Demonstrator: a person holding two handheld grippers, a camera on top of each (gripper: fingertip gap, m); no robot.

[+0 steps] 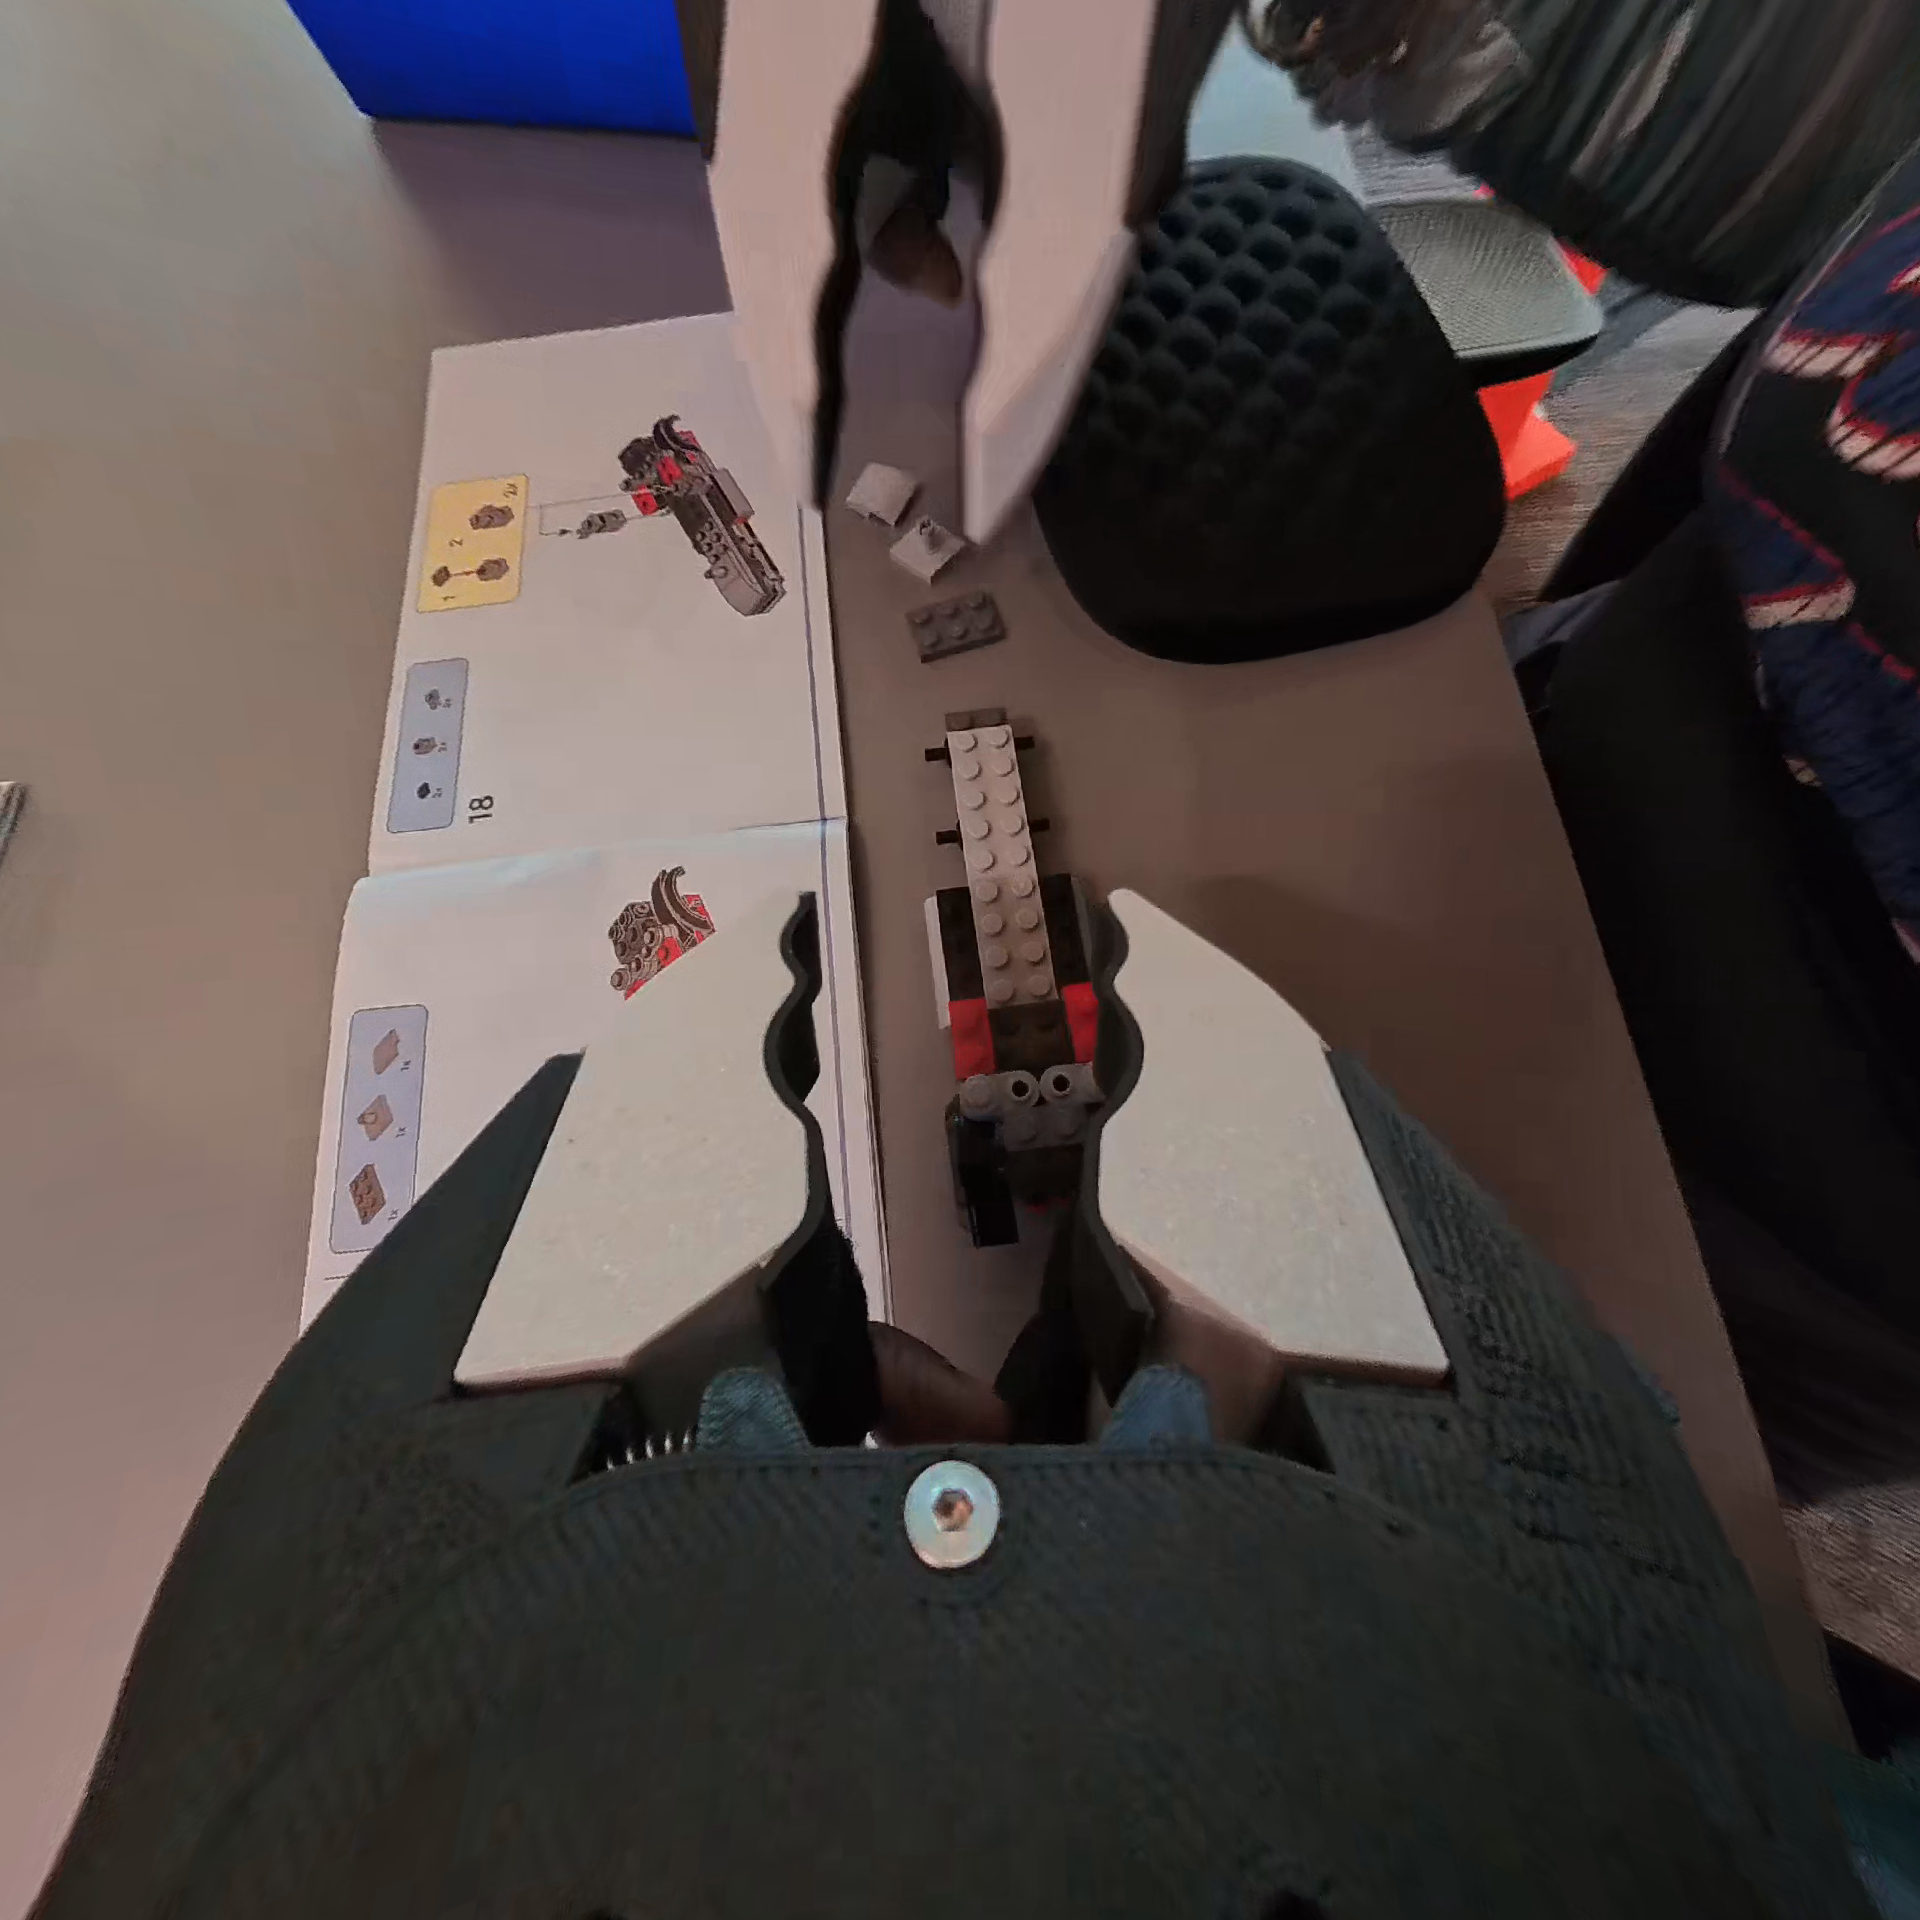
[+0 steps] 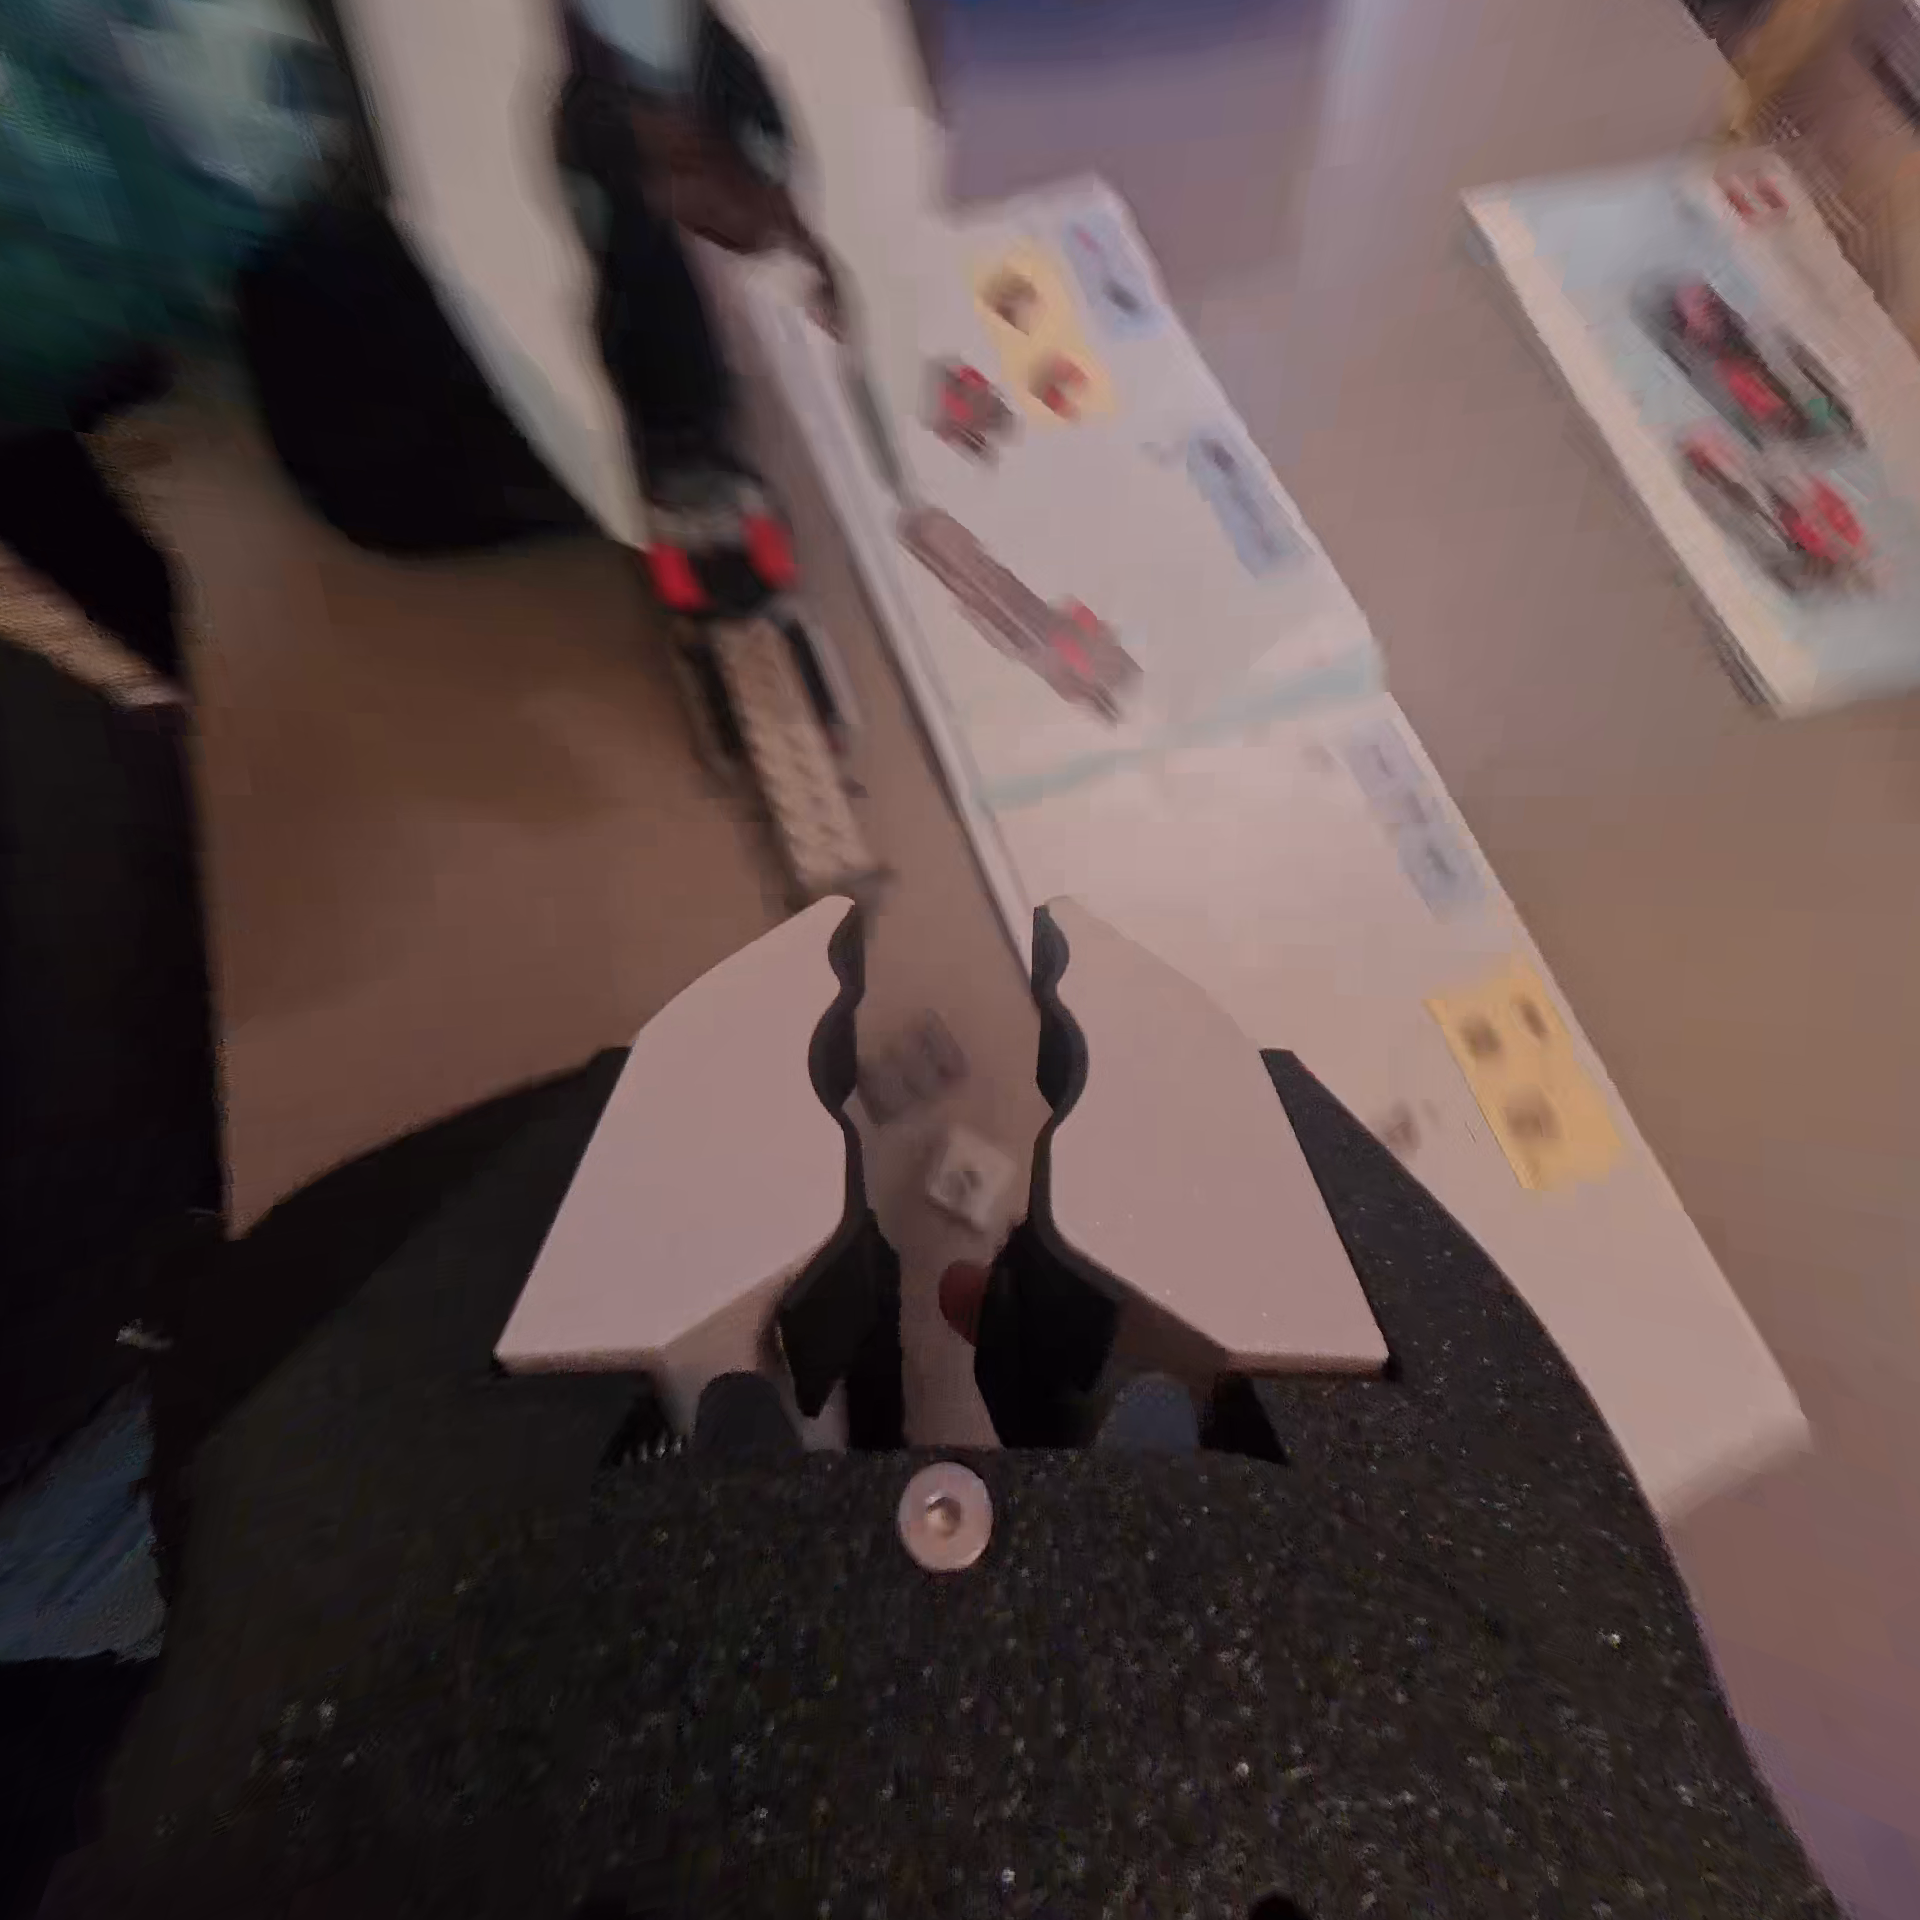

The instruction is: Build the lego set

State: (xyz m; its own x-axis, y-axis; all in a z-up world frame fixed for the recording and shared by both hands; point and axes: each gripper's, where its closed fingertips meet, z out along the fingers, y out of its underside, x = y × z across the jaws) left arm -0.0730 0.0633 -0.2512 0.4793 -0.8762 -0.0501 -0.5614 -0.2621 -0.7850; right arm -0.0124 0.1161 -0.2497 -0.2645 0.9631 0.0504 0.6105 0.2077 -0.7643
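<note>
The half-built lego model [image 1: 1013, 966], with a light grey studded strip, black and red bricks, lies lengthwise on the table. My left gripper [image 1: 961, 914] is open around its near end; the right finger touches or nearly touches the model, the left finger stands apart. My right gripper [image 1: 904, 504] is open and empty, tips down over two small light grey pieces [image 1: 881, 488] [image 1: 928, 545]. A dark grey plate [image 1: 958, 623] lies between them and the model. In the blurred right wrist view, my right gripper [image 2: 948, 920] frames a small grey piece [image 2: 966, 1179] and the dark plate [image 2: 920, 1060]; the model [image 2: 769, 707] lies beyond.
An open instruction booklet [image 1: 623, 623] lies left of the model; it also shows in the right wrist view [image 2: 1143, 623]. A black textured cap [image 1: 1268, 416] sits right of the loose pieces. The table edge [image 1: 1558, 831] runs close on the right, with a person's clothing beyond. A second printed sheet [image 2: 1714, 416] lies farther off. About 5 cm separates my right fingertips from the dark plate [image 2: 920, 1060]. It turns up in the left wrist view [image 1: 947, 629] as well. To the small grey piece [image 2: 966, 1179]: right tips about 7 cm, left tips about 15 cm. Look for it in the left wrist view [image 1: 933, 539] too.
</note>
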